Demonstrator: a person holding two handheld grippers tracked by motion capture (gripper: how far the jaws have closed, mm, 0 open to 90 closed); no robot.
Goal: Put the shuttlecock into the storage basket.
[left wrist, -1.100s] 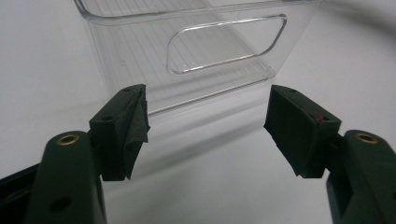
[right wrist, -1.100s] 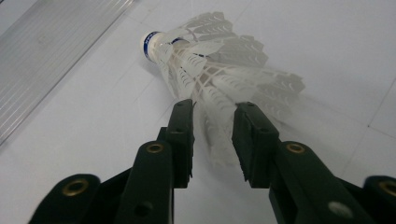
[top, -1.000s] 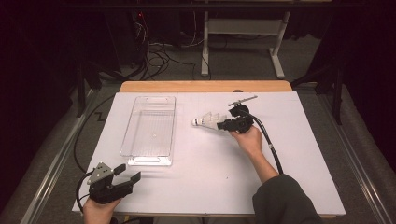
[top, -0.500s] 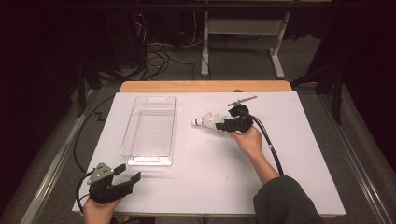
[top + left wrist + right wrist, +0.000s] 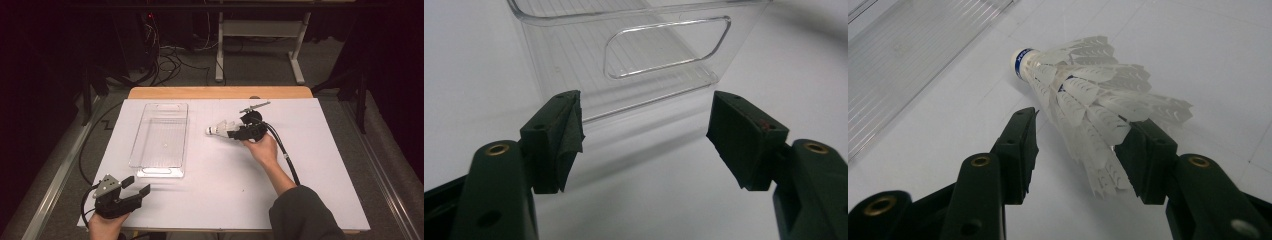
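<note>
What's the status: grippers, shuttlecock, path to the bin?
Right gripper jaws just opening, astride shuttlecock feathers. Left gripper open, idle. Clear bin beside it, nothing between.

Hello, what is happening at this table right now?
A person works with a gripper in each hand. The right gripper is at a white shuttlecock lying on the white table; its jaws have just been opening, and the feather skirt sits between them with a gap on one side. The clear plastic bin stands beside it, not yet used. The left gripper waits open near the table's front edge.
</note>
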